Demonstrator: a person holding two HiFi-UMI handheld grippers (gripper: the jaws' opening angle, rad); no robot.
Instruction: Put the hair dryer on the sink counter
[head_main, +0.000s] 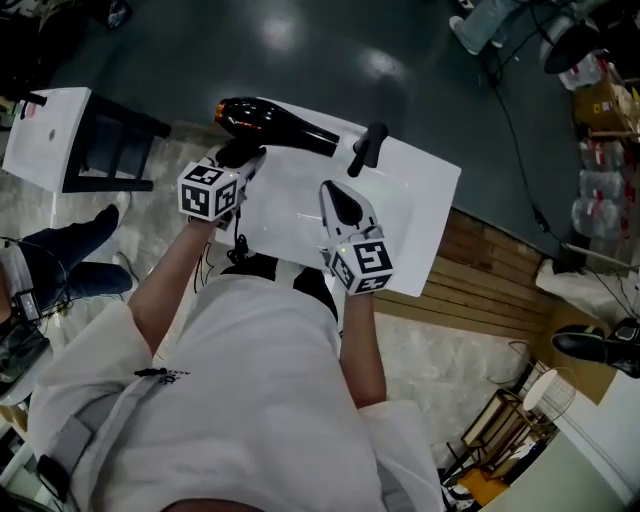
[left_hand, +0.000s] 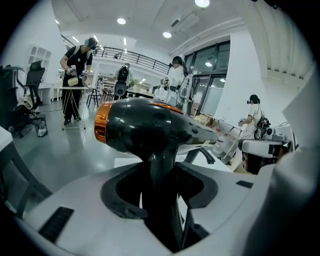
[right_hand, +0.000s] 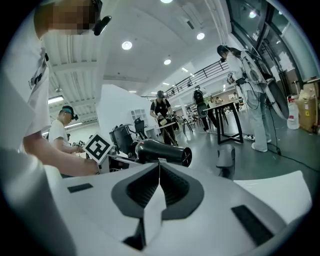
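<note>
Hair dryer (head_main: 275, 122): handle clamped in left gripper (head_main: 243, 158), upper left, above sink counter (head_main: 425, 225). Right gripper (head_main: 338, 195): closed, empty. Lowering and release judged next.

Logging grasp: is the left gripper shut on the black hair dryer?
Shut: the left gripper clamps the handle of the black hair dryer.

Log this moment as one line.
left gripper: shut on hair dryer handle | right gripper: shut, empty | hair dryer: at sink counter edge
</note>
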